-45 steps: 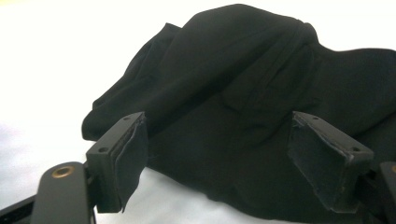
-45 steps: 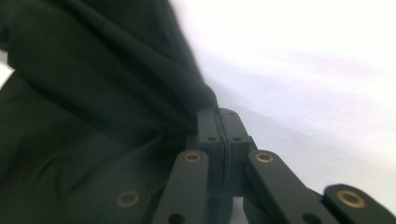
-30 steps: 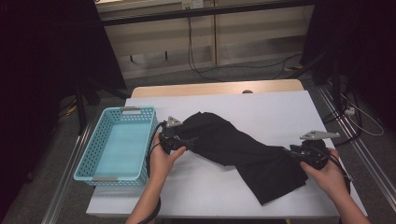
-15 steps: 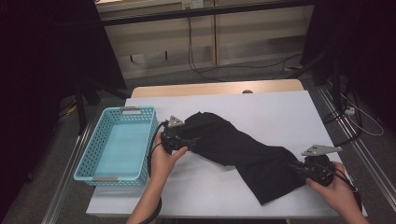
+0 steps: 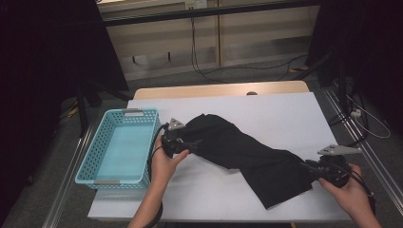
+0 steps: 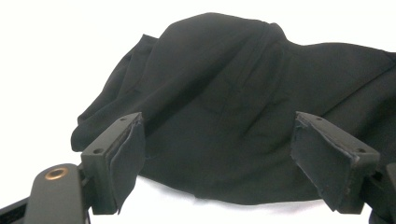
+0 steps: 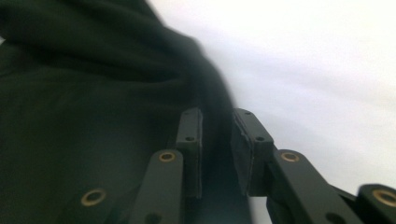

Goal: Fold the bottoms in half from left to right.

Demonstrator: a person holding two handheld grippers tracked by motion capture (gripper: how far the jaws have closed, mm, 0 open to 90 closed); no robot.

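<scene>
White table (image 5: 285,114): basket (image 5: 119,149) beside garment (image 5: 247,154)

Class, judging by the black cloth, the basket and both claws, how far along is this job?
Early stage. Black cloth lies spread on the table. Right claw, which was just closing, pinches its edge; left claw stands open at the other end. Basket is still empty.
</scene>
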